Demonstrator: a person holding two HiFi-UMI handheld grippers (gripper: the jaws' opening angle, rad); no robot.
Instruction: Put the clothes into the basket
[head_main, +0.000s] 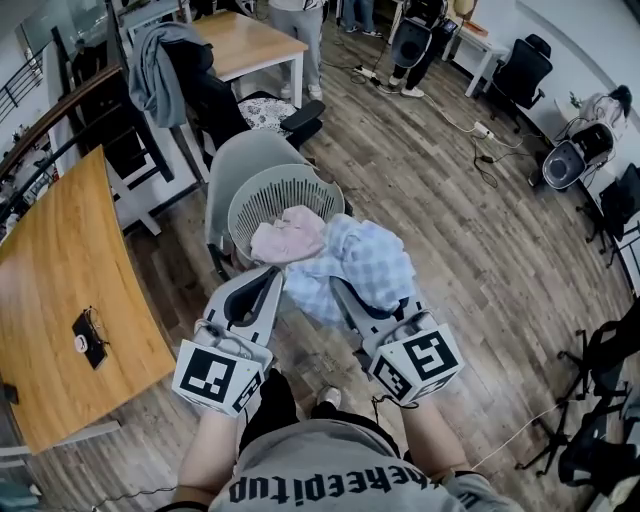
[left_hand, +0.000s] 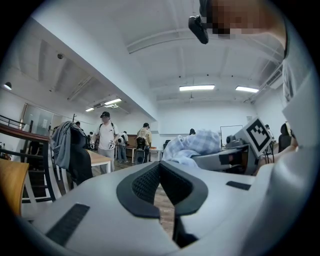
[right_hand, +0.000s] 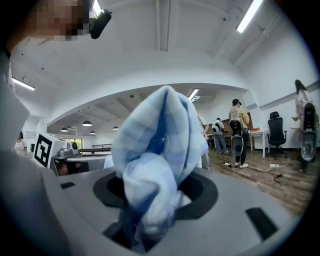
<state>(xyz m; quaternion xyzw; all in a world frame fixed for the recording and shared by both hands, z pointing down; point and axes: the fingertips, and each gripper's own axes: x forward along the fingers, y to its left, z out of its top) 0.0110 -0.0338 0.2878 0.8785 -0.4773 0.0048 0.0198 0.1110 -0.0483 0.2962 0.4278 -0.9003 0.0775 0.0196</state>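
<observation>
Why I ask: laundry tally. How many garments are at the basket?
2: pink crumpled garment in the grey slotted plastic basket; light-blue checked garment in the right hand-held gripper. Others may hide beneath.

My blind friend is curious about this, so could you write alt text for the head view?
Seen from above, the right gripper clamps a bunched blue cloth at the near rim of a grey basket that holds a pink cloth. The left gripper, jaws together and empty, is beside it.

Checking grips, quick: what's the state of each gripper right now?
Left gripper: closed, empty.
Right gripper: closed on the light blue checked cloth.
</observation>
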